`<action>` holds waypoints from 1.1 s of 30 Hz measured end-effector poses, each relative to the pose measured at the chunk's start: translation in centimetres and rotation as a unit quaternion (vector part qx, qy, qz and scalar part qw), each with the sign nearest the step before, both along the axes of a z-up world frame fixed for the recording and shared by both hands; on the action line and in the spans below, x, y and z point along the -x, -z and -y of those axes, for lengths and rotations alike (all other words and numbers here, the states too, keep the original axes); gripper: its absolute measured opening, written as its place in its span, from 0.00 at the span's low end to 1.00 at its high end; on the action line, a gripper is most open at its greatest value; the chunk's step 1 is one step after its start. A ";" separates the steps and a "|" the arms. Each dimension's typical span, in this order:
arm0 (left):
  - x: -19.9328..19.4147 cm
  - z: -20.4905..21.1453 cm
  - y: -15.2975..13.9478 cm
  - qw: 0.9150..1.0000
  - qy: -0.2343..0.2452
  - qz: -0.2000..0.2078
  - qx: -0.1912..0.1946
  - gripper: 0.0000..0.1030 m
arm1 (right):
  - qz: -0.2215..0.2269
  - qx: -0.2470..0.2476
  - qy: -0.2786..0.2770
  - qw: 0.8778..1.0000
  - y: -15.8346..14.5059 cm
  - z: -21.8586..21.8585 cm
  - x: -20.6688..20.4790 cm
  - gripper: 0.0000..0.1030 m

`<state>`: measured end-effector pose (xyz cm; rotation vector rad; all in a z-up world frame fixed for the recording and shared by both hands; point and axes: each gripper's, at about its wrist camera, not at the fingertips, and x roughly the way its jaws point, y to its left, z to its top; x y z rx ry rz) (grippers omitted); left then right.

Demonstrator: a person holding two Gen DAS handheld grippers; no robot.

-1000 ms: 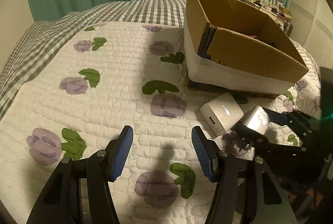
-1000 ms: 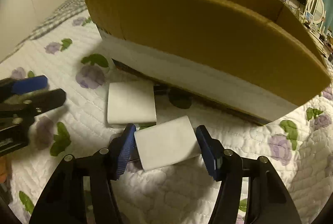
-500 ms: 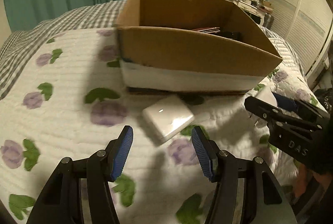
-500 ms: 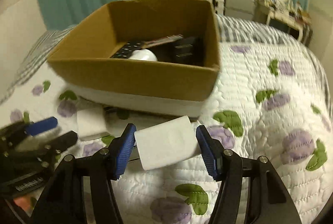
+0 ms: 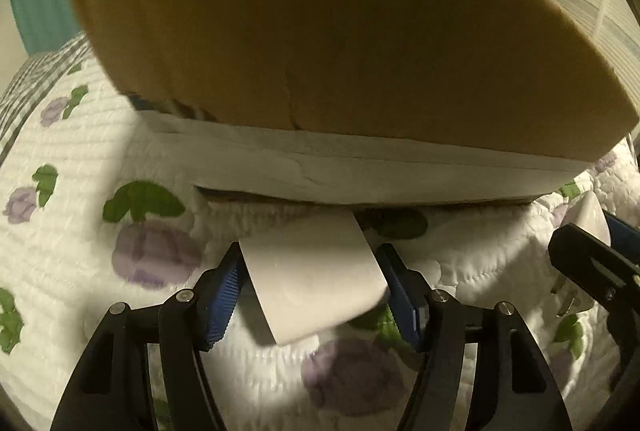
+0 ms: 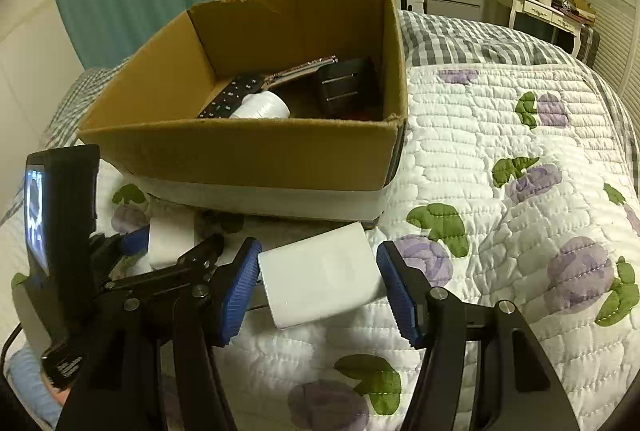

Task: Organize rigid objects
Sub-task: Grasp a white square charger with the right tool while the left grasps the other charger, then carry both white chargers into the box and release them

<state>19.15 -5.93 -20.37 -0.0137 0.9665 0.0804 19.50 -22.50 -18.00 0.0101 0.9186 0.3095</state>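
A white block (image 5: 312,279) lies on the flowered quilt (image 5: 80,251) just in front of the cardboard box (image 5: 320,51). My left gripper (image 5: 308,255) straddles this block, its jaws opening, and its blue pads stand close beside the block's sides. In the right wrist view the left gripper (image 6: 176,241) shows at the left around the same block (image 6: 170,231). My right gripper (image 6: 318,251) is shut on a white plug charger (image 6: 320,281), held above the quilt near the box's front corner. The left wrist view shows the charger (image 5: 588,215), prongs down.
The open cardboard box (image 6: 240,159) holds a black remote (image 6: 236,93), a white cylinder (image 6: 266,107) and a black case (image 6: 346,87). Bare quilt (image 6: 520,231) spreads to its right. A grey checked blanket, green curtains and a cluttered desk stand behind.
My left gripper moved in toward the box and down over the white block, its jaws now wider. The right gripper lifted the charger, swung right, then held still.
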 end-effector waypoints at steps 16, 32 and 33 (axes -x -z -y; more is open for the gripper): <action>6.4 -1.4 -5.0 0.998 0.040 0.048 0.028 0.64 | 0.054 0.021 -0.006 0.998 -3.2 0.1 3.5 0.58; 10.1 -2.0 -15.3 0.989 0.034 0.135 0.044 0.64 | 0.161 0.016 -0.043 0.986 -14.2 -0.2 5.0 0.58; 9.5 -2.1 -16.1 0.989 0.036 0.140 0.043 0.64 | 0.173 0.016 -0.042 0.984 -15.2 -0.3 4.4 0.58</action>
